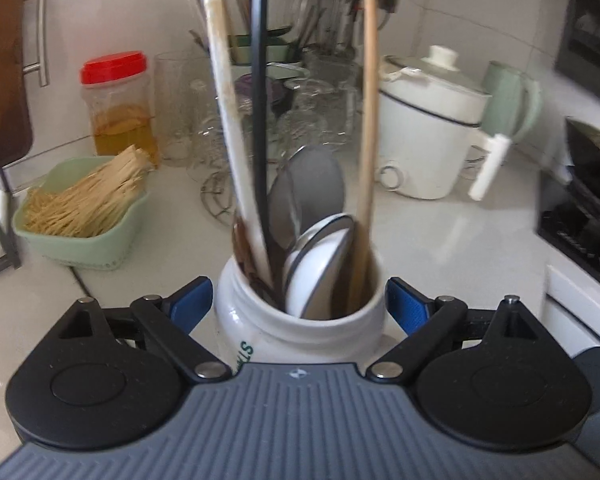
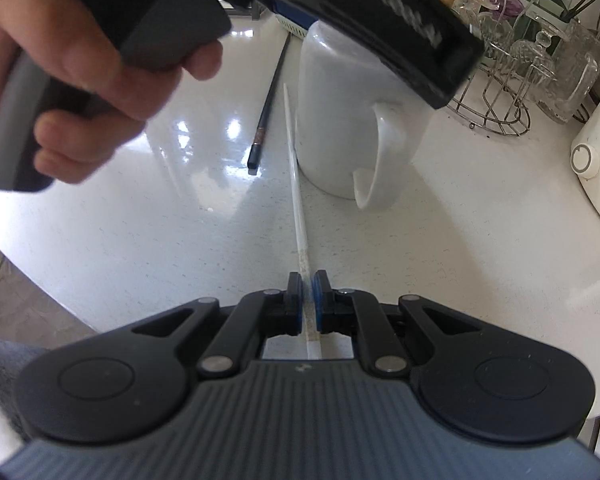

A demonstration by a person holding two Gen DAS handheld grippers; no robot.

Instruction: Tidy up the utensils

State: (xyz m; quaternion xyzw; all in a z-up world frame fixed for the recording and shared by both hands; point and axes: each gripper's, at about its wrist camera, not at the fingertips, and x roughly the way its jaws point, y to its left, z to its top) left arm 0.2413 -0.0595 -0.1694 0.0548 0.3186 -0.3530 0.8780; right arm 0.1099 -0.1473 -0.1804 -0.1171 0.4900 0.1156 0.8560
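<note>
A white ceramic jar [image 1: 300, 332] stands on the counter and holds a white chopstick [image 1: 224, 92], a black chopstick [image 1: 259, 92], a wooden stick [image 1: 369, 92] and spoon bowls [image 1: 320, 260]. My left gripper [image 1: 300, 300] is open wide, with its blue pads [image 1: 192, 300] either side of the jar's neck and a little clear of it. My right gripper [image 2: 307, 280] is shut on a white chopstick [image 2: 296, 184] that lies along the counter beside the jar [image 2: 340, 100]. A black chopstick [image 2: 270, 96] lies loose left of it.
A green basket of pale sticks [image 1: 80, 208], a red-lidded jar [image 1: 116, 108], a glassware rack [image 1: 300, 112], a white cooker [image 1: 428, 120] and a green kettle [image 1: 508, 100] stand behind. A stove [image 1: 580, 208] is at right. A person's hand [image 2: 80, 72] holds the left gripper.
</note>
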